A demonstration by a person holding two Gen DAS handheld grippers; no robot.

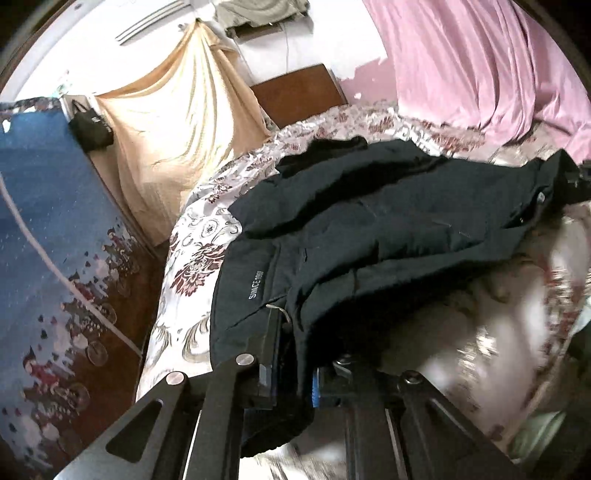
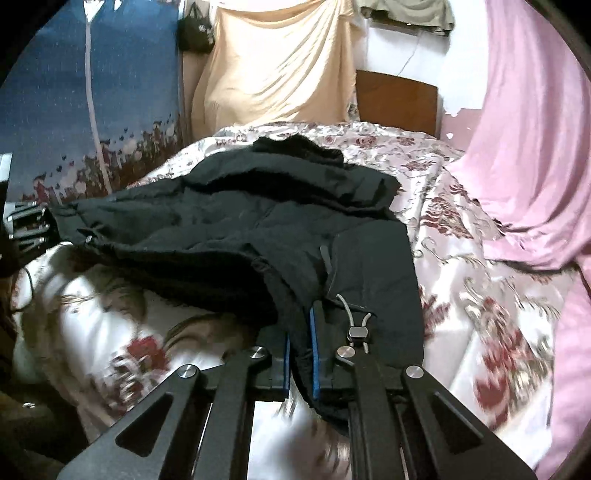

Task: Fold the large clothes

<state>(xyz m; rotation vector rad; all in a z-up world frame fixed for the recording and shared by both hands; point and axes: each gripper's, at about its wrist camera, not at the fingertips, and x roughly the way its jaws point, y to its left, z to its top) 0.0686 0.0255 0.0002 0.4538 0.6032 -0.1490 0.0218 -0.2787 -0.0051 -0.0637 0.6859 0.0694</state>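
Both grippers, left (image 1: pixel 291 354) and right (image 2: pixel 300 343), are clamped on my dark padded jacket's (image 2: pixel 240 229) hem. It hangs over the floral satin bedspread (image 2: pixel 461 295).

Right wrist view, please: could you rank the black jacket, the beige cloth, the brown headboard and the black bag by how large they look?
1. Black jacket, though it lies nearest the camera.
2. Beige cloth, hanging farther back.
3. Brown headboard.
4. Black bag.
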